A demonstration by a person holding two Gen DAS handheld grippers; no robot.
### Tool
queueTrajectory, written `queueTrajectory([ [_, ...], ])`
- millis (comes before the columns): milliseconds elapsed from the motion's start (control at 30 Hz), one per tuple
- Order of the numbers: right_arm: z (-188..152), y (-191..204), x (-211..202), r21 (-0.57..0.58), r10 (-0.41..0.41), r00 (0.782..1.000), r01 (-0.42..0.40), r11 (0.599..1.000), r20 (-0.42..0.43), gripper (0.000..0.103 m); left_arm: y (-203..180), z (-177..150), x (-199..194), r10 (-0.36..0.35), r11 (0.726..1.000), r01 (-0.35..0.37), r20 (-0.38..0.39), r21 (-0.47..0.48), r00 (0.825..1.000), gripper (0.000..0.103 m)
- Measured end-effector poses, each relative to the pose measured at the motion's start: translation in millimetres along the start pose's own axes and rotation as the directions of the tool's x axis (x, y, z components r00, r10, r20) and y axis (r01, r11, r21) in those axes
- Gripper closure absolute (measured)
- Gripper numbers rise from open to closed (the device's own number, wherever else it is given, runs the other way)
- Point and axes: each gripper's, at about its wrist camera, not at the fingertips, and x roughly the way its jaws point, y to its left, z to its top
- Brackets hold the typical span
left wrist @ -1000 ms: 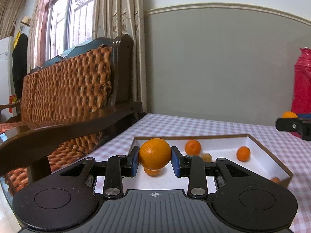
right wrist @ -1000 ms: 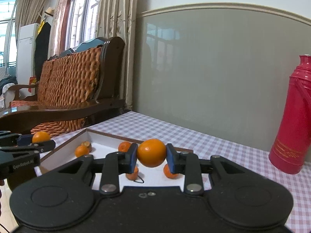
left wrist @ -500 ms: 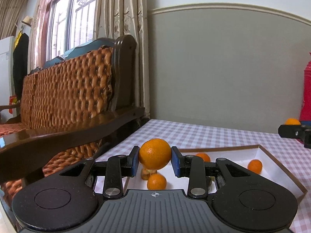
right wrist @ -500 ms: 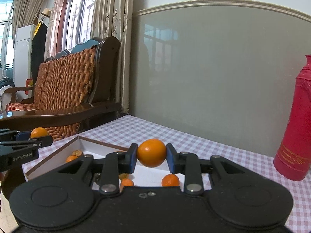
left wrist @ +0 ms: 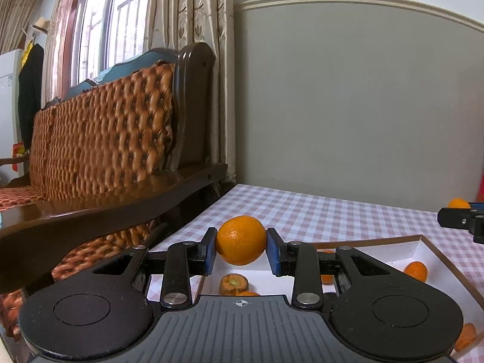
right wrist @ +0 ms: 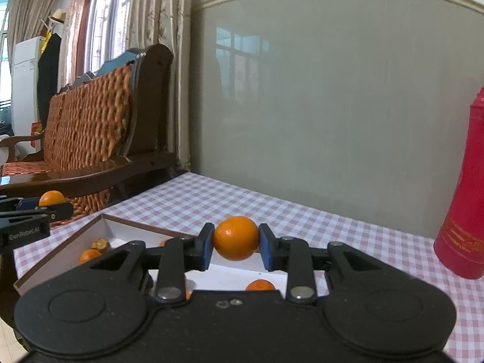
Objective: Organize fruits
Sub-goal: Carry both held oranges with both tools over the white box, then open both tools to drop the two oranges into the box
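My left gripper (left wrist: pixel 241 252) is shut on an orange (left wrist: pixel 241 240), held above the near left corner of a white, brown-rimmed tray (left wrist: pixel 435 249). Small oranges (left wrist: pixel 416 270) and a cut piece (left wrist: pixel 233 284) lie inside it. My right gripper (right wrist: pixel 235 246) is shut on another orange (right wrist: pixel 236 242) over the same tray (right wrist: pixel 60 248), where several small oranges (right wrist: pixel 89 255) rest. Each gripper also shows at the edge of the other's view, with its orange: the right one (left wrist: pixel 462 217) at far right, the left one (right wrist: pixel 36 208) at far left.
A pink-checked cloth (right wrist: pixel 302 211) covers the table up to a grey wall. A red thermos (right wrist: pixel 466 211) stands at the right on the table. A wooden bench with a woven orange back (left wrist: pixel 106 139) runs along the table's left edge.
Both grippers have moved forward over the tray with their oranges still gripped; the tray has slid lower and nearer in both views, and the thermos has shifted toward the right edge.
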Motion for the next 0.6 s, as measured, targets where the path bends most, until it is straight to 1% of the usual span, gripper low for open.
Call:
queueTrajectory([
  [167, 4.9, -11.8, 28.0, 0.015, 0.001, 0.999, 0.000, 1.000, -0.047, 0.080, -3.2, 1.1, 20.9, -0.002, 1.000, 0.003, -0.033, 0.020, 0.999, 0.069],
  [267, 2.7, -19.1, 43.3, 0.036, 0.014, 0.996, -0.011, 0.999, -0.086, 0.080, -5.2, 1.6, 34.8, -0.013, 1.000, 0.014, -0.062, 0.010, 0.998, 0.068],
  [333, 2.1, -20.5, 53.1, 0.035, 0.022, 0.993, -0.018, 0.999, -0.114, 0.080, -6.4, 1.3, 40.8, -0.009, 1.000, 0.009, -0.062, -0.003, 0.998, 0.068],
  [367, 2.8, -20.2, 60.2, 0.030, 0.043, 0.988, -0.039, 0.999, -0.145, 0.080, -6.3, 1.2, 43.0, -0.019, 1.000, 0.018, -0.050, -0.015, 0.999, 0.065],
  [400, 1.7, -18.8, 66.9, 0.016, 0.049, 0.982, -0.047, 0.999, -0.181, 0.073, -5.6, 1.0, 43.5, -0.016, 1.000, 0.015, -0.038, -0.021, 0.999, 0.053],
  [433, 0.2, -16.2, 73.6, -0.015, 0.015, 0.978, -0.018, 1.000, -0.209, 0.063, -4.2, -0.1, 41.0, 0.015, 0.999, -0.016, -0.014, -0.033, 1.000, 0.009],
  [467, -1.6, -14.4, 72.9, -0.028, -0.036, 0.981, 0.031, 0.999, -0.189, 0.029, -3.4, -1.9, 35.8, 0.040, 0.998, -0.039, 0.024, -0.041, 0.999, 0.000],
  [500, -4.2, -14.3, 67.0, -0.016, -0.051, 0.989, 0.050, 0.999, -0.140, 0.010, -2.9, -2.5, 33.4, 0.035, 0.999, -0.033, 0.037, -0.033, 0.999, 0.000],
  [533, -4.9, -14.6, 64.0, -0.002, -0.020, 0.992, 0.020, 1.000, -0.125, 0.012, -2.4, -2.7, 33.5, 0.036, 0.999, -0.035, 0.031, -0.032, 0.999, 0.000],
  [567, -4.6, -12.8, 65.5, -0.005, -0.001, 0.989, 0.001, 1.000, -0.150, 0.016, -2.0, -3.5, 34.4, 0.040, 0.999, -0.039, 0.022, -0.036, 0.999, 0.000],
  [600, -5.0, -10.2, 65.5, -0.015, -0.009, 0.988, 0.007, 1.000, -0.156, 0.015, -1.4, -4.5, 35.0, 0.037, 0.999, -0.037, 0.015, -0.036, 0.999, 0.000],
])
